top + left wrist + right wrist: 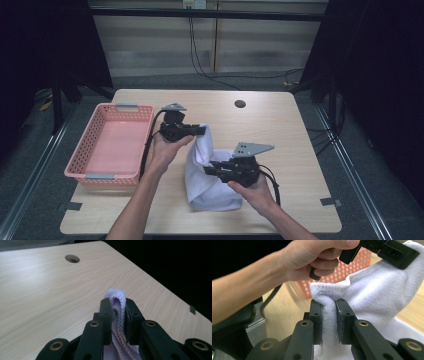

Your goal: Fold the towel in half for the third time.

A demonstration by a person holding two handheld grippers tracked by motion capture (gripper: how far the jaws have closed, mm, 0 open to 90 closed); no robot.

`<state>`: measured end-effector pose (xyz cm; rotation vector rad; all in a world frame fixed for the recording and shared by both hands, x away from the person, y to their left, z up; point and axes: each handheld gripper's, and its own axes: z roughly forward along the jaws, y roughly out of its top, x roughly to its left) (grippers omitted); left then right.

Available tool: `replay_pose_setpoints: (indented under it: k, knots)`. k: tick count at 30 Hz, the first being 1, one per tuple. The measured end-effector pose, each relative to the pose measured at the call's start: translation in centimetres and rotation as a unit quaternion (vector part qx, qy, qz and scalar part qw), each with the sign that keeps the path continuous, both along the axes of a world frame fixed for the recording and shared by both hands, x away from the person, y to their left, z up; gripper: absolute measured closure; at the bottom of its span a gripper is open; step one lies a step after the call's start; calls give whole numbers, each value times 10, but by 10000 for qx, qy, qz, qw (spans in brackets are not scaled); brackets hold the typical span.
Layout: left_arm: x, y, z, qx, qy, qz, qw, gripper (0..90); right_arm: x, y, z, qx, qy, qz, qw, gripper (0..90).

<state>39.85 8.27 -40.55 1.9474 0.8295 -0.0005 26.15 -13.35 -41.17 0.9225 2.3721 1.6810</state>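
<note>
Towel [212, 175] white and terry, hangs lifted between both tools over the wooden table [280, 130], its lower bulk still resting on the tabletop near the front edge, just right of the pink plastic basket [111, 145]. Left gripper [201, 130] pinches a hemmed edge of the cloth at the upper end, pads pressed onto the fold. Right gripper [207, 170] clamps another bunched edge lower down, its jaws squeezed onto the fabric.
</note>
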Motion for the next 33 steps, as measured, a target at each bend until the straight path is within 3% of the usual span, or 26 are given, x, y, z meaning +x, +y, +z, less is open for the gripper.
replay_pose_setpoints:
  k: [2, 4, 8, 15, 18, 20, 24, 28, 31, 33]
  knots:
    - [1, -11, -7, 51, 84, -123, 9999, 786, -4, -8, -6, -89, 19, -52, 9999, 754]
    - [1, -19, -15, -91, 242, -239, 9994, 785, -10, -17, -15, -161, 68, -83, 9998, 739]
    - [-3, -38, -30, 157, 251, -376, 9989, 783, -18, -36, -38, -247, 270, -227, 9991, 737]
    - [-5, -61, -46, 120, 341, -500, 9981, 758, -32, -53, -57, -613, 415, -301, 9968, 676]
    - [-5, -68, -53, 51, 364, -552, 9978, 722, -36, -65, -66, -762, 530, -413, 9948, 640]
    - [-6, -71, -53, -224, 403, -705, 9964, 648, -37, -70, -68, -860, 543, -491, 9936, 548]
    - [-6, -69, -42, -288, 328, -666, 9968, 476, -38, -74, -63, -900, 509, -620, 9927, 382]
    - [-13, -53, -29, -266, 124, -539, 9981, 434, -33, -79, -53, -781, 474, -761, 9929, 290]
    - [-21, -38, -27, -29, 32, -522, 9986, 459, -26, -85, -43, -708, 329, -896, 9929, 271]
    - [-31, -25, -30, 113, 20, -538, 9985, 564, -15, -86, -37, -722, 252, -961, 9924, 271]
